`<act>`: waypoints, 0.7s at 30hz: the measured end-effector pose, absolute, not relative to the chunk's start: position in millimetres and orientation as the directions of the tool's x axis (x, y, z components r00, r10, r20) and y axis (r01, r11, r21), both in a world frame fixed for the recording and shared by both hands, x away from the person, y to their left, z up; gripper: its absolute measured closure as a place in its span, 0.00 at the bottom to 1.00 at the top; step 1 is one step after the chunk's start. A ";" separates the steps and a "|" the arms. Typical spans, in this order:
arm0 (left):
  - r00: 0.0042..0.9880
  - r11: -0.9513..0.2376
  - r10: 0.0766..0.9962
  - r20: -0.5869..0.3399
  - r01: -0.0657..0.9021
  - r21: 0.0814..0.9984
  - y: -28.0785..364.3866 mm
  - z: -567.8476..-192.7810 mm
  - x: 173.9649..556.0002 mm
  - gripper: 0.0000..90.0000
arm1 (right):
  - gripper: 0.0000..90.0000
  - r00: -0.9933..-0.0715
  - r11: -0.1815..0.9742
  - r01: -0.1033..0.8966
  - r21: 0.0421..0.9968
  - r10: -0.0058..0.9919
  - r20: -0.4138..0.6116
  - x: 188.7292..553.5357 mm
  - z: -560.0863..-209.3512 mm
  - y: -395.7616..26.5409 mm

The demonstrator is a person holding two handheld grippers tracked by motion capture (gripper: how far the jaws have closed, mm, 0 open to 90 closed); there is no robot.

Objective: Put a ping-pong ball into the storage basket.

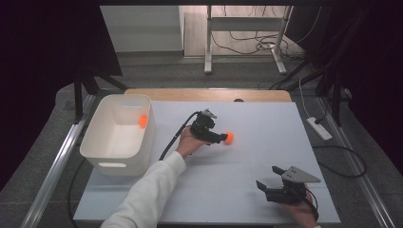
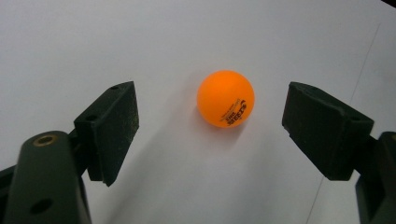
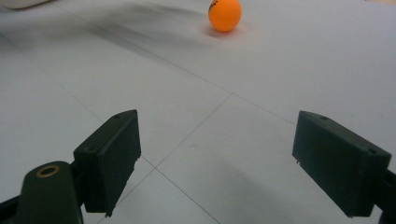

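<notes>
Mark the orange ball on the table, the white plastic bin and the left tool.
Orange table-tennis ball on the table (image 2: pixel 226 98), left gripper view, middle of its face.
White plastic bin (image 1: pixel 112 165), high view, front wall.
Left tool (image 1: pixel 221 138), high view, between its open jaw tips.

orange ball (image 2: pixel 225 98) with black print; white bin (image 1: pixel 107 153); black grippers; pale grey table (image 1: pixel 266 123)

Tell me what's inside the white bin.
One orange ball lies inside the white bin, against its right wall. The near wall hides the floor strip just behind it.
</notes>
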State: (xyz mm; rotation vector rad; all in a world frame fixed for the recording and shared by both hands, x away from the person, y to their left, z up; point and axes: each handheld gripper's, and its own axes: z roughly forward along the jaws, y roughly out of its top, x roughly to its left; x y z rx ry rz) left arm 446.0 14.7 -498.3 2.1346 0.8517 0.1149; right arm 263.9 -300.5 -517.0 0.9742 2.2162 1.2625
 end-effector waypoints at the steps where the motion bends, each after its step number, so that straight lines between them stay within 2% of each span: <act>1: 0.768 -0.439 0.609 -0.199 0.536 0.721 13.9 -498.7 446.6 0.22 | 0.17 -0.672 0.346 0.371 0.862 0.740 -0.008 263.9 -517.1 -300.6; 21: 0.770 -0.447 0.602 -0.211 0.544 0.710 -0.3 -504.9 452.7 0.22 | 0.17 -0.672 0.344 0.370 0.863 0.741 -0.007 263.8 -517.1 -300.7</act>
